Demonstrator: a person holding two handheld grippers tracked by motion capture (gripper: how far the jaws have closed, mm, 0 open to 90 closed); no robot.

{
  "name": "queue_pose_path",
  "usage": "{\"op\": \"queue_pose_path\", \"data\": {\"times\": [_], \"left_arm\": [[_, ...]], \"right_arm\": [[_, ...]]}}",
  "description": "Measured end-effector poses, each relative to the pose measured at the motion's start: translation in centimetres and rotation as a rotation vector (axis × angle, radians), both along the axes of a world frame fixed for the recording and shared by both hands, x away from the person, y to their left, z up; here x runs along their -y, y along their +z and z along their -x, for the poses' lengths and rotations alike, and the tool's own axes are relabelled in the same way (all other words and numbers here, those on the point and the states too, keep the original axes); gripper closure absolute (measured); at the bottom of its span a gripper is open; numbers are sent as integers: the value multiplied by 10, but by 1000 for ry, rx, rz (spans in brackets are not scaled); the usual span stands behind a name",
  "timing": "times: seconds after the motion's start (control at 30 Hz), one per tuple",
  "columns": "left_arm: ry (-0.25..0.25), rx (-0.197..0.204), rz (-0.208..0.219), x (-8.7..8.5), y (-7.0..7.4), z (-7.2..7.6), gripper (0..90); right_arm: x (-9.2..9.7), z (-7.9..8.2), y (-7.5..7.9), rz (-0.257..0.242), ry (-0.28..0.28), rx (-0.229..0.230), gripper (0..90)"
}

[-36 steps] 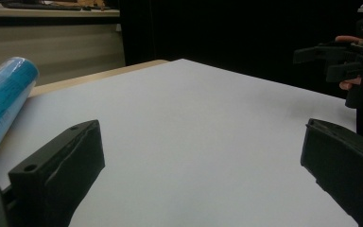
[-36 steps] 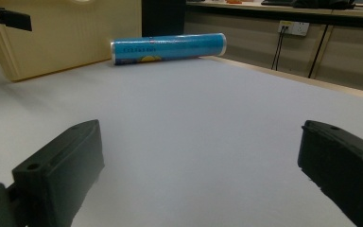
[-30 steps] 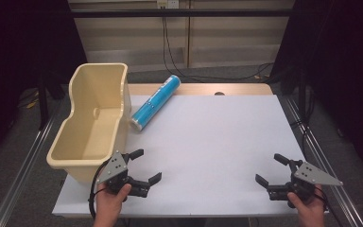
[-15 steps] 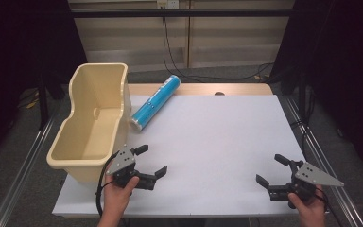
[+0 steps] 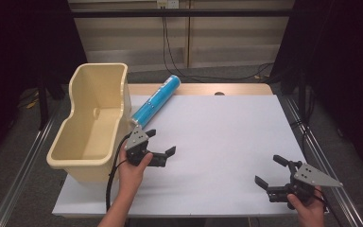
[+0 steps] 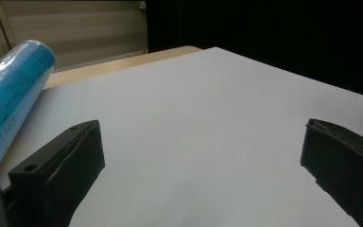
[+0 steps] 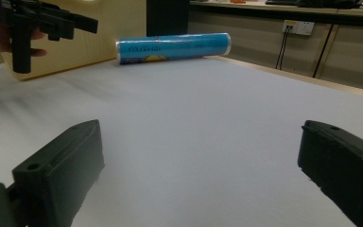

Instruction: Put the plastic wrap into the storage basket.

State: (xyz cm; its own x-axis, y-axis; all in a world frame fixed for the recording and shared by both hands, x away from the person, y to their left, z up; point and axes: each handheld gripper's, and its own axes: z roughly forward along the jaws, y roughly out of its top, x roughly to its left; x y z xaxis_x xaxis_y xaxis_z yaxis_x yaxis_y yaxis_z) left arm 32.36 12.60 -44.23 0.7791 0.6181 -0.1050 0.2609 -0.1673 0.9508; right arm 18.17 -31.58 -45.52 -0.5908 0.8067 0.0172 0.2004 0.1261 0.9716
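While the left gripper (image 5: 163,144) hovers near the blue tube (image 5: 154,100) with fingers spread wide and empty, the right gripper (image 5: 270,171) waits released over the worktop (image 5: 227,137).

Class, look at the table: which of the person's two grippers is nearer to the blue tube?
The left. The left gripper is just short of the blue tube at its near end, fingers open. The right gripper sits far across the table at the near right corner.

The tube (image 5: 154,101) is bright blue with small white print and a pale end cap. The bin (image 5: 90,122) is cream yellow. The table (image 5: 227,137) is plain white, tan wood along its far edge. Both tongs, left tongs (image 5: 161,144) and right tongs (image 5: 269,171), are black, each topped by a grey plate.
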Motion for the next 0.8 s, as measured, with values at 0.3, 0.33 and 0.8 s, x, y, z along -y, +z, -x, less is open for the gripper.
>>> {"op": "queue_pose_path", "data": {"times": [0.3,0.33,0.8], "left_arm": [[-3,9,-2,21,7,-27,2],[2,12,8,23,9,-30,2],[83,13,2,34,19,-79,3]], "right_arm": [[3,-2,-2,-6,0,-7,8],[3,-2,-2,-13,-3,-10,7],[1,-3,-2,-4,9,-10,8]]}}
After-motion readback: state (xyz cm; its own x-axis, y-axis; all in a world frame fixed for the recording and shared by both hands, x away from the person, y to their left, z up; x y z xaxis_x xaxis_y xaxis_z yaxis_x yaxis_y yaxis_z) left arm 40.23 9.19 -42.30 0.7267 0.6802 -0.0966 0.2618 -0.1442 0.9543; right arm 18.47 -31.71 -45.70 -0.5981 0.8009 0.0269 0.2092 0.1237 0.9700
